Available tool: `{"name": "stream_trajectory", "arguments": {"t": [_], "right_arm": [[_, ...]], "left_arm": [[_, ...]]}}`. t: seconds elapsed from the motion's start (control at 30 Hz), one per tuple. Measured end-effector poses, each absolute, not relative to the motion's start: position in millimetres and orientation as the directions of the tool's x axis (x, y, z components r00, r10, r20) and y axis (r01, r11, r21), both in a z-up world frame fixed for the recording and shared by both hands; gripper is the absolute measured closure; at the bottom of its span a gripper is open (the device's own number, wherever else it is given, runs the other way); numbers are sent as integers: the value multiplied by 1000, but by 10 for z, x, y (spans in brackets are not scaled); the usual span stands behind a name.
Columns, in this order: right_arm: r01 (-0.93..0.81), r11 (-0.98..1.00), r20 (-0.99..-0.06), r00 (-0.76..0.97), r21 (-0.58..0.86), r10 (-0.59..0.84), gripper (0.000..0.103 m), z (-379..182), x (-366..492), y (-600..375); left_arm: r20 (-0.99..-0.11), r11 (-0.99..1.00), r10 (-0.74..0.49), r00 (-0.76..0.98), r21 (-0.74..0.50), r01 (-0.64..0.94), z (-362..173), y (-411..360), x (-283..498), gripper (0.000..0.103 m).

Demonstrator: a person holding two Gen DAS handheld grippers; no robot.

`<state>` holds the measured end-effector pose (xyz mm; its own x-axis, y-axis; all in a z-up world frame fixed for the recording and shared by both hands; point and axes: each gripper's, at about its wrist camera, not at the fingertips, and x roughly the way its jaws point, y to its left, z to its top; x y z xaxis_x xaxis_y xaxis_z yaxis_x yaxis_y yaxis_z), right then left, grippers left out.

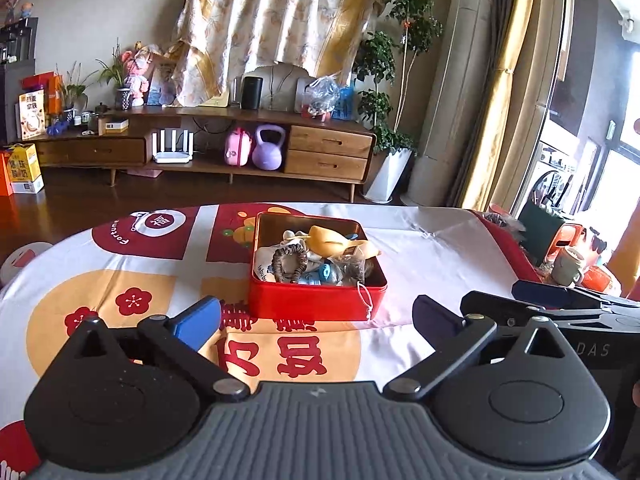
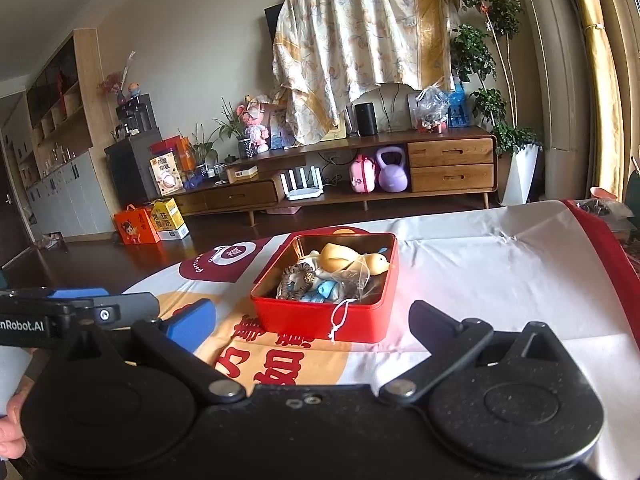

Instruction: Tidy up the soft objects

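Note:
A red tin box (image 1: 312,300) (image 2: 320,320) stands on the table just beyond both grippers. It holds several soft items: a yellow squishy toy (image 1: 332,240) (image 2: 352,260), a leopard-print scrunchie (image 1: 288,264) (image 2: 296,280), a blue item (image 1: 326,272) (image 2: 326,289) and a mesh pouch (image 1: 352,266) whose white string (image 2: 340,318) hangs over the front wall. My left gripper (image 1: 316,320) is open and empty, short of the box. My right gripper (image 2: 312,324) is open and empty, also short of the box. The right gripper shows at the right of the left wrist view (image 1: 560,300).
The table is covered by a white, red and orange printed cloth (image 1: 160,264) (image 2: 480,272). A mug (image 1: 568,266) and clutter lie off its right edge. A wooden TV cabinet (image 1: 224,144) and a potted plant (image 2: 516,160) stand far behind.

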<state>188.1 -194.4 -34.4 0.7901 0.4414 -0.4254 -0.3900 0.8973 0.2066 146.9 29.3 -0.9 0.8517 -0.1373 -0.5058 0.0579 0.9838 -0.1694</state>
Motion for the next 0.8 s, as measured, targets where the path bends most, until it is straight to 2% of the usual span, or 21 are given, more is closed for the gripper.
{"name": "stream_trajectory", "arguments": {"t": [0.8], "right_arm": [[-421,884,-409,784,202,467,0,-258,1706,-1863]], "left_arm": [[-482,986,-123,868,-157,52,53,246,1287,0]]}}
